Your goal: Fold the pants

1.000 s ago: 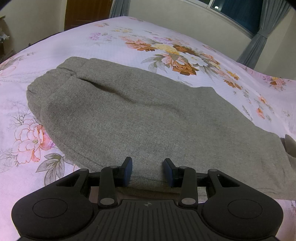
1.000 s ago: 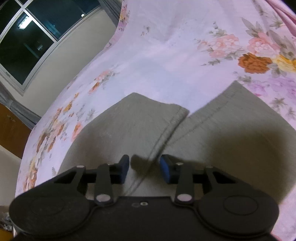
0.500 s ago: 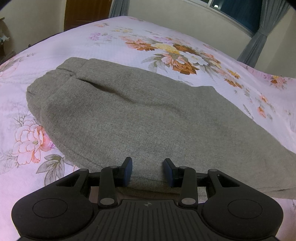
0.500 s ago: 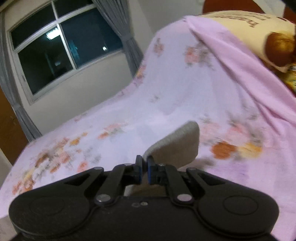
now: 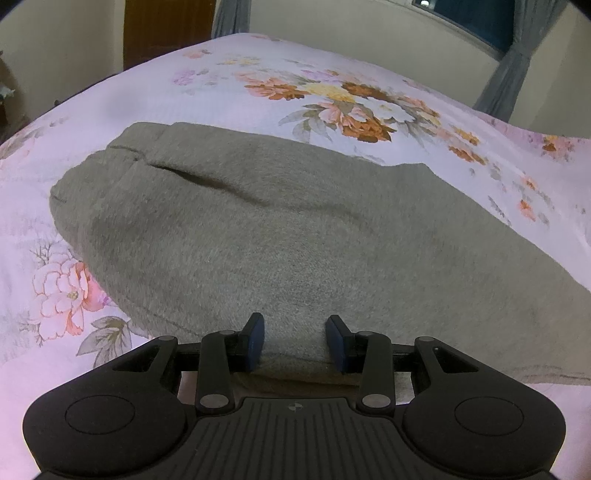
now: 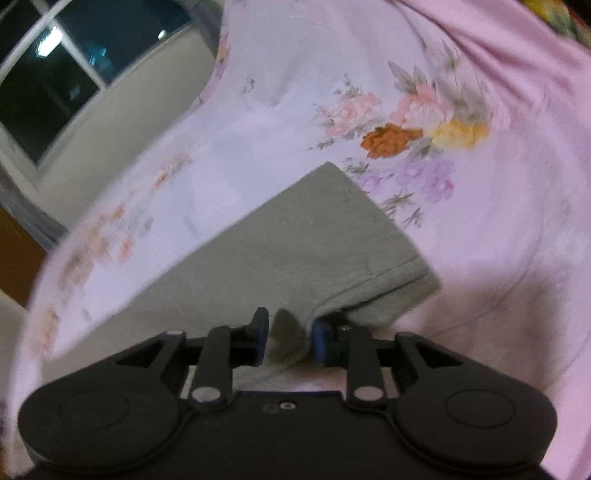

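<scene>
Grey pants (image 5: 288, 236) lie flat on the floral bed sheet (image 5: 280, 74), waist end at the far left. My left gripper (image 5: 295, 338) is open, its blue pads on either side of the pants' near edge. In the right wrist view the leg end (image 6: 317, 243) of the pants lies on the sheet with its hem at the right. My right gripper (image 6: 288, 338) is open with a fold of the grey cloth between its pads; the view is motion blurred.
The bed sheet (image 6: 498, 221) rises in folds at the right. A window (image 6: 55, 74) and wall stand behind the bed. A dark door (image 5: 166, 29) and a grey curtain (image 5: 506, 81) stand at the back.
The right gripper was shut on the lifted leg end half a second ago; now it has opened and the leg lies on the sheet. The left gripper has stayed open and nearly still.
</scene>
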Available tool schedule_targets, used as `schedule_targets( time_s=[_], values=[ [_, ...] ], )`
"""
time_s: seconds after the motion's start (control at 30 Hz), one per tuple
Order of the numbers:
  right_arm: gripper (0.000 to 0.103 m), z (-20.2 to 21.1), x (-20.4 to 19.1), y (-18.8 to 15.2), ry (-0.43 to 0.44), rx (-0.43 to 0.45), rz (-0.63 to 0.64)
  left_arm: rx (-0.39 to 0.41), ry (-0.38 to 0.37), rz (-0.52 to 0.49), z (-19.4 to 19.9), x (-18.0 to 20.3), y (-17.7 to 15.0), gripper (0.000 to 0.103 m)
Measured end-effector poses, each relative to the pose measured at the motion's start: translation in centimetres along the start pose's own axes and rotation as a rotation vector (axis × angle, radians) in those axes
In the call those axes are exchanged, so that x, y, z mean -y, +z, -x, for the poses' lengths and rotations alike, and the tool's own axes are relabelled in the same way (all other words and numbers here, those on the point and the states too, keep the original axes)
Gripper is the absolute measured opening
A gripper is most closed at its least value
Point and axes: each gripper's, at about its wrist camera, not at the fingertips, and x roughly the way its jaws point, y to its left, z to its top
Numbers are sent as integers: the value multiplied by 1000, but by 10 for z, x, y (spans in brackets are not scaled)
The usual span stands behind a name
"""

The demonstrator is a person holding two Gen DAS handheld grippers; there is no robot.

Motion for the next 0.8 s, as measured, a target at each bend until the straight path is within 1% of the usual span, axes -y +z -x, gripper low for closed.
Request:
schedule_targets(
  time_s=[0.07, 0.1, 0.13, 0.17, 0.2, 0.23, 0.27, 0.3, 0.33, 0.37, 0.4, 0.43, 0.47, 0.53, 0.57, 0.6, 0.63, 0.67, 0.8],
  values=[
    [16, -4, -9, -2, -38, -9, 82, -5, 4, -23, -1, 0, 1, 38],
    [8, -4, -17, -2, -75, -4, 159, -9, 5, -33, -1, 0, 2, 38],
    [6, 0, -24, -1, -100, 10, 220, -12, 4, -40, -2, 0, 3, 38],
    [6, 6, -28, 0, -110, 43, 260, -15, 4, -48, -2, 0, 3, 38],
    [6, 16, -30, 2, -118, 92, 293, -18, 5, -54, -2, 0, 4, 38],
    [6, 23, -29, 3, -122, 122, 301, -20, 4, -58, -3, -1, 4, 38],
    [6, 23, -23, 5, -128, 117, 289, -21, 6, -63, -3, -1, 5, 38],
    [6, 17, -16, 4, -149, 75, 279, -21, 9, -67, -3, 0, 5, 38],
    [7, 7, -9, 1, -171, 12, 284, -20, 13, -70, -4, 0, 5, 38],
    [7, 2, -6, 0, -173, -16, 290, -20, 17, -73, -3, 1, 4, 38],
    [10, 6, -6, 0, -169, -7, 280, -19, 19, -73, -3, 2, 4, 38],
    [23, 12, -6, 2, -149, 7, 245, -17, 22, -74, -3, 2, 4, 38],
    [27, 17, -3, 3, -134, 10, 198, -16, 23, -74, -3, 2, 4, 38],
    [40, 26, 5, 3, -76, -13, 93, -14, 26, -72, -3, 3, 4, 38],
    [44, 29, 8, 1, -64, -22, 62, -12, 26, -71, -4, 3, 4, 38],
    [50, 29, 12, 1, -69, -31, 29, -10, 27, -71, -3, 3, 3, 38],
    [52, 30, 17, -1, -71, -41, -21, -9, 26, -70, -3, 3, 3, 38],
    [52, 31, 21, -4, -64, -45, -67, -7, 25, -68, -2, 2, 2, 38],
    [53, 26, 31, -1, 1, -32, -196, -2, 21, -64, -2, 1, 1, 38]
  ],
)
